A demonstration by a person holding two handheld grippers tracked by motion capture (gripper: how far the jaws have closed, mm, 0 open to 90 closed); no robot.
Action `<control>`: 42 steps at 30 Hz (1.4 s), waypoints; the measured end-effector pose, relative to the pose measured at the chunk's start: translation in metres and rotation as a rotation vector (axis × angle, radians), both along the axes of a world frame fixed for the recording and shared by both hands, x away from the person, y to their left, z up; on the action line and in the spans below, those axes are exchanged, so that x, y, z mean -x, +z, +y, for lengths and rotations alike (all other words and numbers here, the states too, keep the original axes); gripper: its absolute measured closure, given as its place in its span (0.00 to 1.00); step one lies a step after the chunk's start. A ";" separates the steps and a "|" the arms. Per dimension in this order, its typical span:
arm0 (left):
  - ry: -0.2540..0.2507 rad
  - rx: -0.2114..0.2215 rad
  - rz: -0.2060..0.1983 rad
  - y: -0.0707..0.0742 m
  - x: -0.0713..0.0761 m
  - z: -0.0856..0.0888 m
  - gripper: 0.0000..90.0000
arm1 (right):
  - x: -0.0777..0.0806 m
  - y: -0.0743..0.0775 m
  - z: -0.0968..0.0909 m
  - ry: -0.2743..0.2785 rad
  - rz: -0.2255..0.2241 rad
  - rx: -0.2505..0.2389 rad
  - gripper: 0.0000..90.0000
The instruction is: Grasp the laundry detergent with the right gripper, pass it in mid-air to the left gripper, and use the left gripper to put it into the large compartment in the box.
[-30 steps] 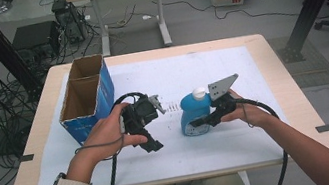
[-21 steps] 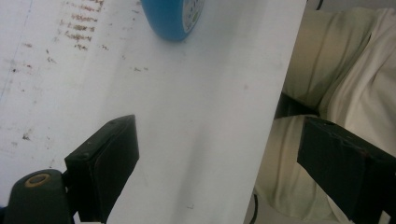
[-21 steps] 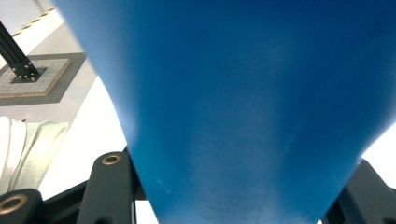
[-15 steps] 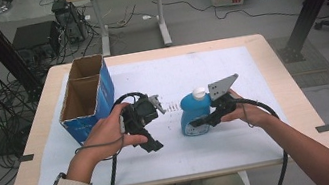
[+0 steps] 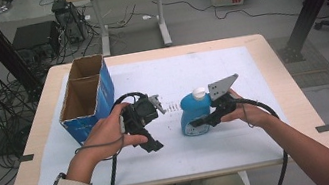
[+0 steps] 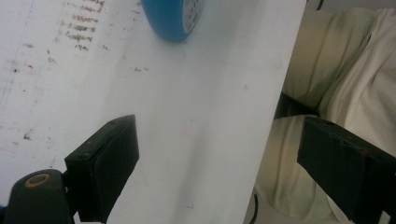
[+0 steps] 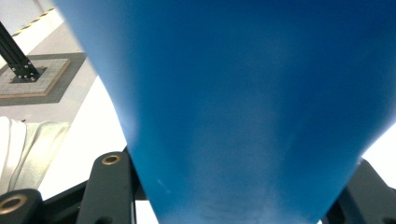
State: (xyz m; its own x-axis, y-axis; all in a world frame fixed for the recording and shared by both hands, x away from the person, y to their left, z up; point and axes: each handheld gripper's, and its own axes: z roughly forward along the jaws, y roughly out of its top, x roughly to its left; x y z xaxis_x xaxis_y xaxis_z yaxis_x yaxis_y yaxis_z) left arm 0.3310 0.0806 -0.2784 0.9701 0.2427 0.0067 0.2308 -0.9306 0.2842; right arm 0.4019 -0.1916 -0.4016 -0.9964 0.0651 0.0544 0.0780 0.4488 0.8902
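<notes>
High view: your right gripper [image 5: 197, 122] clamps the blue bottle [image 5: 195, 112], upright near the tabletop's [image 5: 257, 51] middle; your left gripper [image 5: 153, 142] sits beside the box [image 5: 84, 106]. Left gripper view: jaws spread, nothing between them, bottle [image 6: 175, 18] ahead. Right gripper view: bottle [image 7: 243, 107] wedged between the jaws.

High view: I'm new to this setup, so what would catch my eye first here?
The blue bottle with a white cap, standing mid-table on the white sheet, with the right tongs shut on it. Next, the open cardboard box at the table's left. Between them the left tongs hang open, holding nothing.
</notes>
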 end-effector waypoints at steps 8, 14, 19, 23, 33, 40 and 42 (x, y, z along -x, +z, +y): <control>0.000 0.001 0.002 0.000 0.000 0.000 0.14 | 0.000 0.000 0.000 0.000 0.000 0.001 0.48; 0.000 -0.001 -0.001 0.000 0.000 0.000 0.14 | 0.000 0.000 0.000 0.001 0.001 0.002 0.47; -0.001 -0.002 -0.001 0.000 0.000 0.000 0.14 | 0.000 0.000 0.000 0.002 0.000 0.001 0.47; -0.002 -0.002 -0.001 0.000 0.000 0.000 0.14 | 0.000 0.000 0.000 0.001 -0.003 -0.002 0.47; -0.002 -0.002 0.003 0.000 -0.001 0.000 0.14 | 0.000 0.000 0.000 0.001 -0.004 -0.003 0.47; 0.000 -0.002 0.003 0.000 0.000 0.000 0.14 | 0.000 0.000 0.000 0.000 0.001 -0.002 0.47; 0.001 -0.004 0.000 0.000 0.000 0.000 0.14 | 0.001 0.000 0.000 -0.006 0.009 0.003 0.47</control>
State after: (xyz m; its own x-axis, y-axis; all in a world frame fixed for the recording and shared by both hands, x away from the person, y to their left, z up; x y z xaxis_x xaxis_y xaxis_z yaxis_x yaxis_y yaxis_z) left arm 0.3311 0.0804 -0.2780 0.9698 0.2437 0.0074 0.2319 -0.9315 0.2802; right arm 0.4010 -0.1918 -0.4015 -0.9955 0.0710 0.0631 0.0885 0.4514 0.8879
